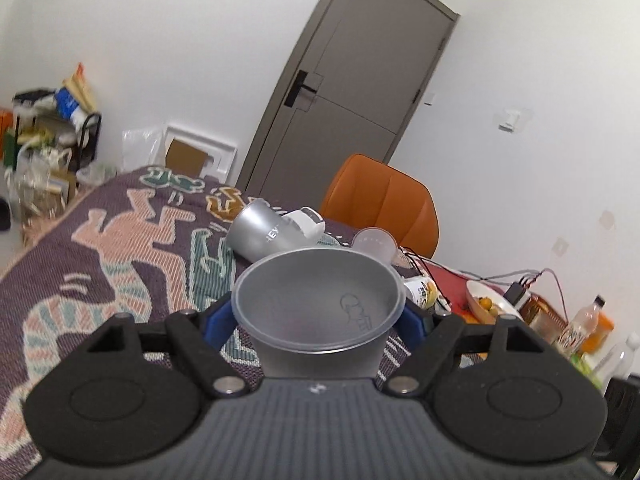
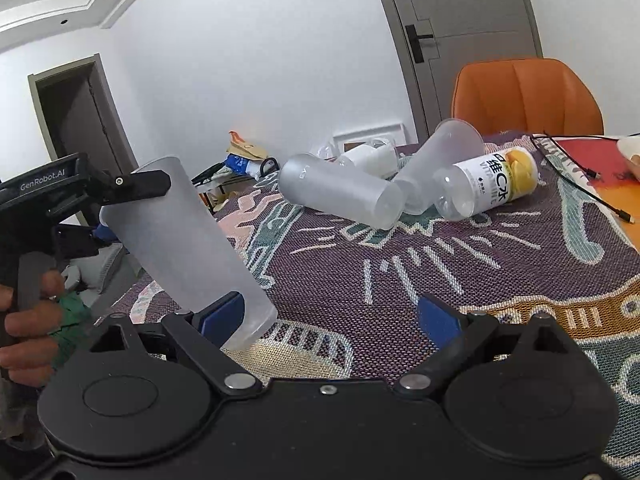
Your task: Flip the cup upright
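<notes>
The left gripper point(image 1: 318, 320) is clamping the frosted cup point(image 1: 318, 300) tilted above the cloth point(image 1: 120, 260); it should level before lowering. The right gripper point(image 2: 330, 316) is waiting, jaws apart.

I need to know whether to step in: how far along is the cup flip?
Partly done. The left gripper has its jaws shut on the frosted cup, lifted and tilted, base near the tablecloth. It is not yet standing. The right gripper is open. Two other cups lie tipped.
</notes>
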### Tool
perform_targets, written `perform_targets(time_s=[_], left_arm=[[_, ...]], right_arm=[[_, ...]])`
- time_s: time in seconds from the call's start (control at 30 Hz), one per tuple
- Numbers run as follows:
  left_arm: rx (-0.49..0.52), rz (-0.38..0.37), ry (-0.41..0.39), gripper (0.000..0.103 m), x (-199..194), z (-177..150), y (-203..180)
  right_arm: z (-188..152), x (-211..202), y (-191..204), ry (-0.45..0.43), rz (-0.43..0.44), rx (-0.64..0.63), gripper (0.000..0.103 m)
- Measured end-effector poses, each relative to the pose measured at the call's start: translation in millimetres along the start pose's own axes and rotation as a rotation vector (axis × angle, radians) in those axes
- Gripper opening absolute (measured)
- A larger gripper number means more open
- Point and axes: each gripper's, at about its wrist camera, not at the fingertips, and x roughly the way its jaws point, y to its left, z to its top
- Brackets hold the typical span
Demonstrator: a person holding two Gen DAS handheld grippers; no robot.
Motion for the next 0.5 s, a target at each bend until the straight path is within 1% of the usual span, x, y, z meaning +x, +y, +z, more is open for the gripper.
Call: perform_targets(time_s=[0.3,0.4,0.5], left_arm=[[0.203,0.046,0.004,0.080,-8.0,-11.0,-30.9],[0.255,0.061,-0.002,0.080,-7.2,-16.8,-38.5],[0.286,0.078,-0.001,0.080,-3.8,-22.4,-41.9]], right_arm=[[-2.7,-0.7,-2.9,-0.003,-0.009,0.007,0.095],[-3.9,-0.5,-4.3,-0.004,-0.012,0.011,0.095],[-5.9,-0.6,-5.0,-0.001,-0.017,0.010,0.095]])
